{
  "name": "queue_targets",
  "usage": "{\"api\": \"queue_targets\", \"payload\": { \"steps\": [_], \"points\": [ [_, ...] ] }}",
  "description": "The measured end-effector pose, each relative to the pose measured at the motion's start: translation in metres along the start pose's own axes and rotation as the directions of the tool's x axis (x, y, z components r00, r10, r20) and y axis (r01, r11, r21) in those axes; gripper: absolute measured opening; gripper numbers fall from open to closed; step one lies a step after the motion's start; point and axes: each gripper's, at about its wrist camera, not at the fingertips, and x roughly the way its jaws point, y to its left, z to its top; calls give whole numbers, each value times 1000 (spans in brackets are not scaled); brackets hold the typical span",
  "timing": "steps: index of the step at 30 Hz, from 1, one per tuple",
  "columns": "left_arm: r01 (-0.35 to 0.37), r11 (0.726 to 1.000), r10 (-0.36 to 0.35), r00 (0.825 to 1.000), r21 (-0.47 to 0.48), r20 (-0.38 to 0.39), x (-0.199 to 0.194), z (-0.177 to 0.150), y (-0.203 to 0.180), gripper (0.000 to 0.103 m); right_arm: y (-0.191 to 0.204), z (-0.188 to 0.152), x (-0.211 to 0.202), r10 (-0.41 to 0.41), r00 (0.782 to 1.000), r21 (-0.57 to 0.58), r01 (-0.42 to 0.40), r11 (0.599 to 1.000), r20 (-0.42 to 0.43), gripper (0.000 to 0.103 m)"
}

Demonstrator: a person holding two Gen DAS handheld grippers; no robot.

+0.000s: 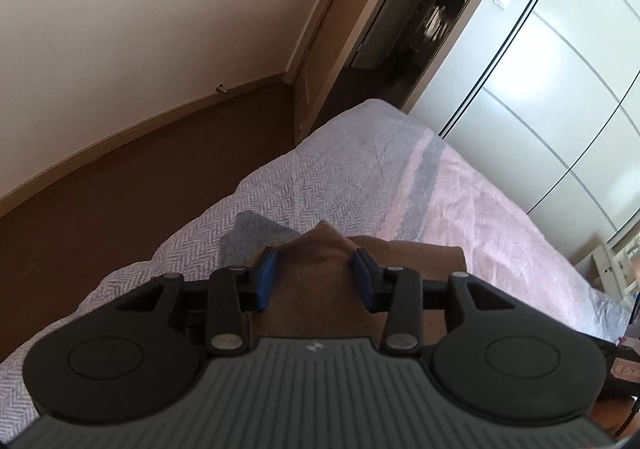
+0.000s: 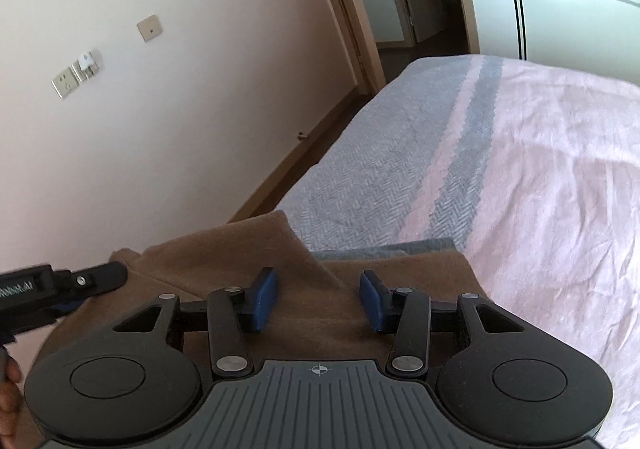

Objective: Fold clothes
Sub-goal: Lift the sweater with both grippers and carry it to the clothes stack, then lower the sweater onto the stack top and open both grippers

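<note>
Your left gripper (image 1: 316,275) stands spread wide, its blue pads (image 1: 267,277) well apart, and a raised peak of the brown garment (image 1: 320,289) rises in the gap between them. The cloth sits close to both pads, yet nothing is pinched: the jaws are not pressed onto it. Whether the fabric actually touches a pad, you cannot tell from this view.

Your right gripper (image 2: 319,299) is likewise spread wide, blue pads (image 2: 266,299) apart, with the brown garment (image 2: 312,313) lying beneath and between them. A lifted fold of that garment climbs toward the left of the right wrist view, where the tip of your left gripper (image 2: 100,279) reaches in against the cloth.

The brown garment lies at the near edge of the bed (image 2: 540,169), close to the side that runs along the wall (image 2: 180,109). A grey folded cloth (image 1: 256,233) lies just beyond it, partly under it, on the grey herringbone part of the bed cover (image 1: 328,169); the pink part spreads toward the wardrobe (image 1: 540,89).
</note>
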Motion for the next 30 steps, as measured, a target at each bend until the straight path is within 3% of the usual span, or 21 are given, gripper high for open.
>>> {"api": "queue_targets", "payload": {
  "steps": [5, 8, 15, 20, 24, 26, 27, 30],
  "points": [
    [40, 998, -38, 998, -38, 48, -26, 5, 3, 37, -9, -3, -22, -1, 1000, 32, 0, 999, 30, 45],
    [32, 998, -28, 998, -52, 62, -55, 5, -4, 33, -14, -8, -59, 7, 998, 55, -11, 998, 63, 45],
    [-12, 995, 7, 999, 100, 45, -123, -20, -44, 33, -8, -49, -140, 61, 995, 99, -68, 993, 76, 46],
    [-93, 981, 99, 995, 169, -27, -123, -54, -53, 34, 20, -81, -138, 20, 999, -33, -21, 999, -27, 46],
    [-146, 974, 152, 988, 172, -23, -133, -56, -62, 34, 30, -91, -137, -19, 997, -71, 14, 997, -76, 46],
    [-174, 966, 182, 983, 190, -28, -140, -53, -69, 36, 32, -89, -144, -27, 996, -64, 21, 998, -85, 60],
    [-188, 962, 199, 980, 199, -33, -143, -53, -73, 39, 32, -88, -147, -33, 995, -59, 28, 998, -93, 87],
    [-224, 949, 240, 970, 223, -48, -147, -58, -89, 43, 33, -84, -154, -47, 992, -48, 41, 998, -121, 91]
  ]
}}
